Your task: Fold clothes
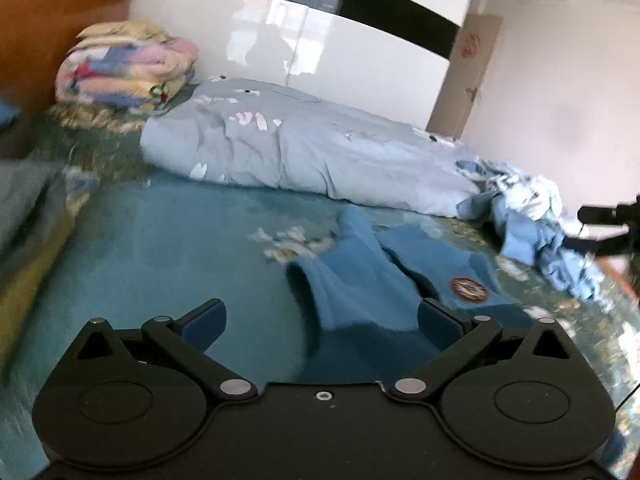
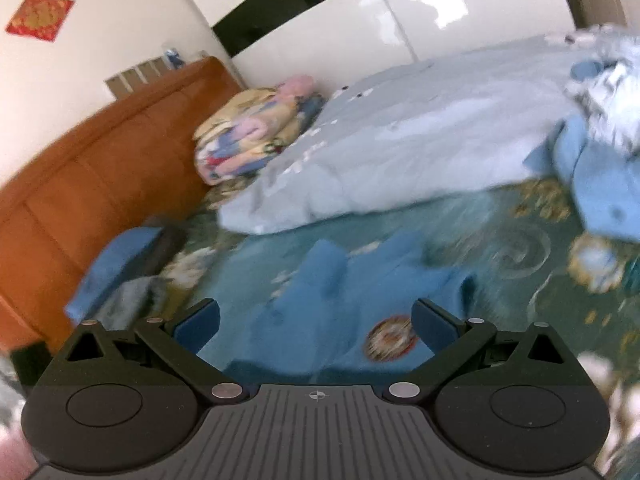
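A blue garment [image 1: 360, 288] with a round red badge [image 1: 469, 289] lies partly folded on the teal bedspread [image 1: 160, 248]. My left gripper [image 1: 322, 322] hovers just above its near edge, jaws wide open and empty. In the right wrist view the same blue garment [image 2: 332, 300] and its badge [image 2: 388, 338] lie under my right gripper [image 2: 316, 326], which is also open with nothing between its fingers. A heap of light-blue clothes [image 1: 532, 224] sits on the bed's right side, also seen as the light-blue heap [image 2: 600, 168].
A pale blue duvet [image 1: 300, 152] lies across the back of the bed. A folded colourful blanket [image 1: 124, 68] sits near the orange headboard [image 2: 80, 184]. Folded blue and grey clothes [image 2: 124, 276] lie at the left. A black tripod [image 1: 612, 224] stands by the bed's right edge.
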Demonstrator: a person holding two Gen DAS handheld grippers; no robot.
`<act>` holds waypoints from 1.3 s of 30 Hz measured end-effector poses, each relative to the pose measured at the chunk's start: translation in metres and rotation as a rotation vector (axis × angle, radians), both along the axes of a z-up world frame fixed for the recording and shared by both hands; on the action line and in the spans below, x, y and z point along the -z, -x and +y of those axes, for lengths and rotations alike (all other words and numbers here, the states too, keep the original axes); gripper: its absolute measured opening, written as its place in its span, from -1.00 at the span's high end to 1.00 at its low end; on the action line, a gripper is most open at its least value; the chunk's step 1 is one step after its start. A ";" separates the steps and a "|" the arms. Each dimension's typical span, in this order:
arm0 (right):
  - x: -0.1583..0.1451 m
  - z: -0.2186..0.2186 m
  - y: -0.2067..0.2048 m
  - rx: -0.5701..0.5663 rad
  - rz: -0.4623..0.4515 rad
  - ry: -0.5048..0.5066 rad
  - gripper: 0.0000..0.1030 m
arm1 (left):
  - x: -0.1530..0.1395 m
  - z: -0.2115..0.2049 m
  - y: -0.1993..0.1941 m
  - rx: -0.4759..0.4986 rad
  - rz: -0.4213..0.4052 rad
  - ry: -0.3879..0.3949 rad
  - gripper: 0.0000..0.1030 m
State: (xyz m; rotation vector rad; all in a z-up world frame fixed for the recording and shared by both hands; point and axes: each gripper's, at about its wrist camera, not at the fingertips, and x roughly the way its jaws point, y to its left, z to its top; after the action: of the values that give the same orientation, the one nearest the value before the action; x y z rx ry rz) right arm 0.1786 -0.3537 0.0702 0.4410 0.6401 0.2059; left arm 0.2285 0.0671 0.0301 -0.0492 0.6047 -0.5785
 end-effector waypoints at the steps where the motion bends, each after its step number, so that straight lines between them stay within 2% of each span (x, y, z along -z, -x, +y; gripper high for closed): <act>1: -0.002 -0.003 -0.009 0.001 0.009 0.031 -1.00 | -0.003 -0.004 -0.010 0.024 -0.009 -0.006 -0.96; 5: -0.005 -0.007 -0.045 -0.027 0.041 0.197 -1.00 | -0.011 -0.020 -0.053 0.109 -0.020 -0.006 -0.95; 7: 0.000 -0.005 -0.066 -0.057 0.062 0.282 -0.98 | -0.009 -0.031 -0.077 0.139 0.014 0.009 -0.95; 9: 0.009 -0.004 -0.085 -0.087 0.089 0.310 -0.88 | -0.005 -0.041 -0.101 0.165 0.061 0.031 -0.95; 11: 0.024 -0.003 -0.106 -0.110 0.121 0.316 -0.79 | 0.003 -0.054 -0.123 0.187 0.119 0.057 -0.93; 13: 0.040 -0.003 -0.126 -0.121 0.166 0.319 -0.54 | 0.012 -0.069 -0.140 0.201 0.155 0.060 -0.90; 14: 0.048 -0.004 -0.135 -0.128 0.189 0.307 -0.29 | 0.016 -0.077 -0.148 0.212 0.170 0.058 -0.88; 15: 0.056 -0.005 -0.144 -0.135 0.210 0.297 -0.15 | 0.023 -0.086 -0.156 0.226 0.189 0.055 -0.86; 18: 0.078 -0.007 -0.168 -0.148 0.260 0.269 -0.17 | 0.037 -0.110 -0.173 0.242 0.232 0.031 -0.82; 22: 0.102 -0.013 -0.191 -0.142 0.304 0.195 -0.15 | 0.056 -0.136 -0.197 0.242 0.285 -0.040 -0.80; 23: 0.106 -0.016 -0.196 -0.136 0.312 0.178 -0.15 | 0.061 -0.140 -0.202 0.243 0.302 -0.050 -0.76; 25: 0.113 -0.021 -0.205 -0.118 0.322 0.146 -0.12 | 0.068 -0.146 -0.211 0.230 0.334 -0.064 -0.48; 26: 0.118 -0.026 -0.209 -0.103 0.334 0.119 -0.04 | 0.072 -0.149 -0.215 0.221 0.351 -0.068 -0.26; 27: 0.122 -0.030 -0.213 -0.090 0.346 0.093 0.05 | 0.076 -0.151 -0.220 0.220 0.379 -0.064 -0.13; 29: 0.130 -0.035 -0.219 -0.079 0.370 0.044 0.07 | 0.082 -0.155 -0.227 0.218 0.420 -0.046 -0.04; 31: 0.133 -0.037 -0.221 -0.082 0.371 0.006 0.14 | 0.083 -0.157 -0.228 0.209 0.424 -0.019 0.09; 33: 0.134 -0.038 -0.222 -0.085 0.373 -0.016 0.48 | 0.082 -0.158 -0.229 0.200 0.426 0.000 0.66; 36: 0.129 -0.036 -0.220 -0.096 0.355 -0.029 0.74 | 0.074 -0.167 -0.220 0.194 0.374 -0.060 0.79; 39: 0.120 -0.033 -0.213 -0.091 0.326 -0.018 0.83 | 0.063 -0.172 -0.208 0.187 0.329 -0.075 0.85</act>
State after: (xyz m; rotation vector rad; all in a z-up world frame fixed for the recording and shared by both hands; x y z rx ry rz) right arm 0.3913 -0.3871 -0.0499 0.4678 0.9794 0.2282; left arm 0.4365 -0.1050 -0.0330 -0.0171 0.9571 -0.7355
